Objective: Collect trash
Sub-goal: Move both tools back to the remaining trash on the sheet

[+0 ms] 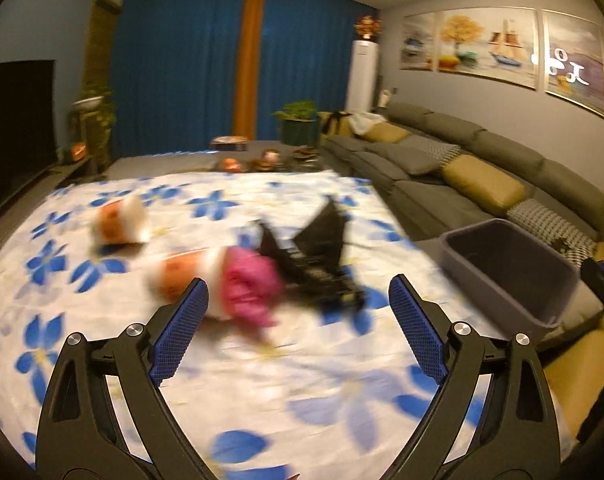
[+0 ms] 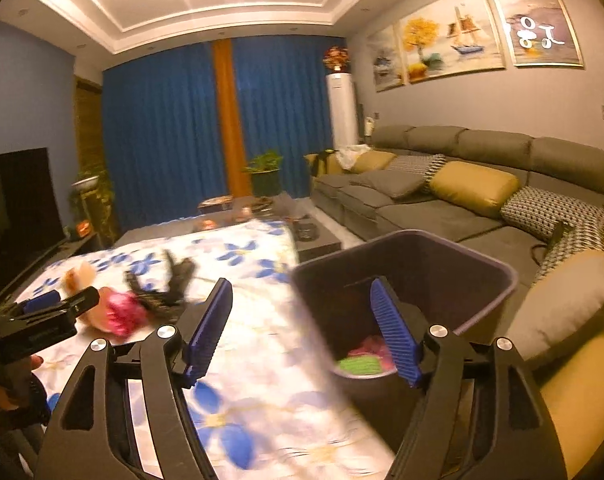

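Setting: a table (image 1: pixel 261 380) covered with a white cloth printed with blue flowers, in a living room with a grey sofa (image 1: pixel 454 152) along one side.
Left gripper (image 1: pixel 297 328): jaws stood wide apart with nothing between them, aimed across the table at the litter.
Right gripper (image 2: pixel 302 332): jaws stood well apart and empty, hanging over the bin's opening.
Bin (image 2: pixel 498 280): a dark grey tub just off the table's sofa-side edge; pink and green scraps (image 2: pixel 362 360) already lay at its bottom.
Trash left on the table: a crumpled pink wrapper (image 1: pixel 249 292) near the middle, touching a black crumpled wrapper (image 1: pixel 322 256) on its sofa side; an orange-and-white paper cup (image 1: pixel 185 276) on its side against the pink wrapper; a second cup (image 1: pixel 121 224) toward the far edge.
Clarity: both views were blurred, so fine outlines could not be told.
Risk, clustered litter: the pieces touched, so closing on one would likely drag or scatter its neighbours.
Risk, cups: lying on their sides, they could roll away if nudged.
Risk, cloth: low jaws might pinch the loose cloth and pull it.
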Demonstrator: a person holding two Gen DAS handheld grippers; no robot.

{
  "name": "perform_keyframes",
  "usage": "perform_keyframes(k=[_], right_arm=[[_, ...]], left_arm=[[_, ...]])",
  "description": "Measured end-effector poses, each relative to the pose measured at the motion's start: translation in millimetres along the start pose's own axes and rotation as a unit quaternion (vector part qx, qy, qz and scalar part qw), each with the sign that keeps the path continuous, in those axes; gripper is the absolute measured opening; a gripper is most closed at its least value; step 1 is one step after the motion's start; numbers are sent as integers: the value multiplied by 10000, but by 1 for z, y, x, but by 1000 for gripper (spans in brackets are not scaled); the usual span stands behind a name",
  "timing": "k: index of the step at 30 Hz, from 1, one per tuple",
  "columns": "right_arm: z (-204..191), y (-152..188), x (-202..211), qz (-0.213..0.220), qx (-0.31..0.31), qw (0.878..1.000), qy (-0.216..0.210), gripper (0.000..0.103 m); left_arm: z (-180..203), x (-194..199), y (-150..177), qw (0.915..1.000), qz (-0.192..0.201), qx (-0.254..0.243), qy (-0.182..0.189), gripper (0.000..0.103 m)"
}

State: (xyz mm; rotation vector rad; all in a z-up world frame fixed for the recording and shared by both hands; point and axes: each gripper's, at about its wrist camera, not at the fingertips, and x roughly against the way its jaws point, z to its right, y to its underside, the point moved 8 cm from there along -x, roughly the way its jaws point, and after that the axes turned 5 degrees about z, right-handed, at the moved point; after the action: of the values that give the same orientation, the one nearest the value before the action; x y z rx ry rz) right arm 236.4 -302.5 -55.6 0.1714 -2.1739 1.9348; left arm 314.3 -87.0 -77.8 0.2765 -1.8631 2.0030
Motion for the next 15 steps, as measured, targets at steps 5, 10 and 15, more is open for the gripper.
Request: perform_keyframes(k=[5,10,15], right_arm=[[-45,4,-1,-59,176,9991,-385,73],[-91,9,-8,-91,350,9974,-617,77],[-124,13,-20,-80,456,9963,-729,82]], left_arm=[[-59,17,5,9986,35,135,-514,92],[-98,31,9,9964,86,234,-815,95],[-115,31,8,9961,117,346,-809,97]])
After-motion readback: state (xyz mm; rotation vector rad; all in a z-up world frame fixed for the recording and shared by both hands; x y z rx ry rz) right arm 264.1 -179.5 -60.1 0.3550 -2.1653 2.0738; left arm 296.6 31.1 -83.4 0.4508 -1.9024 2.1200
